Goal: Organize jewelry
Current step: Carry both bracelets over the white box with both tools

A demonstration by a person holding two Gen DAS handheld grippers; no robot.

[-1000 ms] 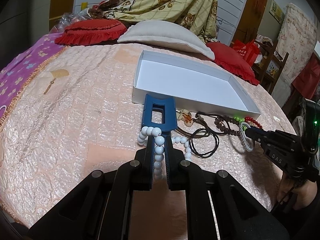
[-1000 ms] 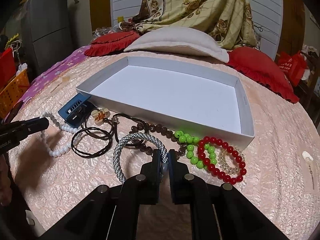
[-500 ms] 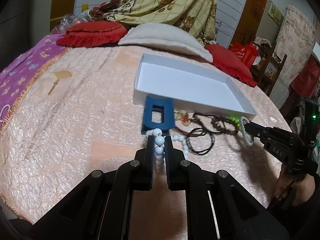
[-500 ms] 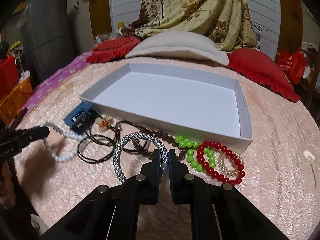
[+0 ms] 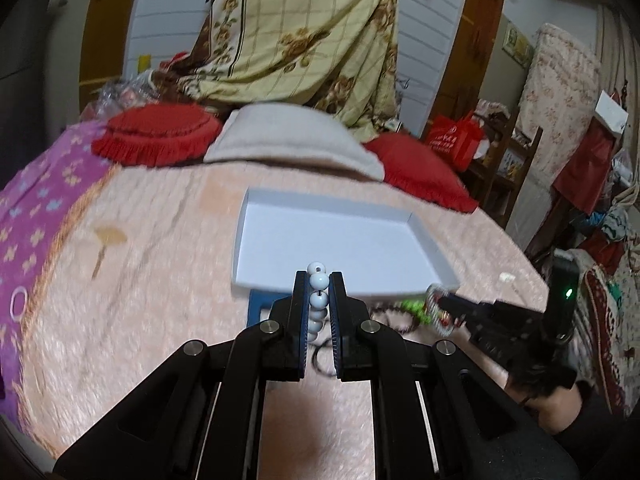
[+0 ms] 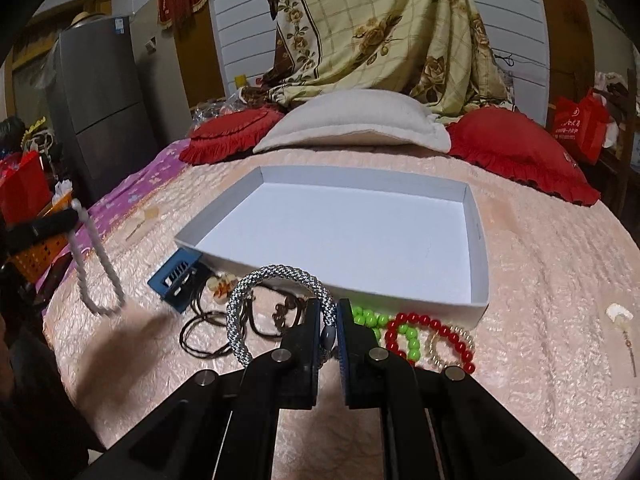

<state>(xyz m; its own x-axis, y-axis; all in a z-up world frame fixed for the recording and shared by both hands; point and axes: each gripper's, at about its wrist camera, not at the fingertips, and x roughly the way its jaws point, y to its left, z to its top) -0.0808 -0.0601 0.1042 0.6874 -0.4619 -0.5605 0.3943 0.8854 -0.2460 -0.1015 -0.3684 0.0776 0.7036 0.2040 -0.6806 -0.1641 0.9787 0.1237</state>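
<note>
Left claw (image 5: 319, 288) pinches the white bead strand (image 5: 318, 280), lifted clear of the bed (image 5: 140, 280), at frame centre. Right claw (image 6: 329, 320) is clamped on the silver braided bracelet (image 6: 276, 276), raised just before the white tray's (image 6: 478, 248) near edge. Tray floor bare; red bead bracelet (image 6: 432, 332) lies lower right.

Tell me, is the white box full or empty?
Empty: the box shows only bare white floor; the red beads and other jewelry lie outside it.
</note>
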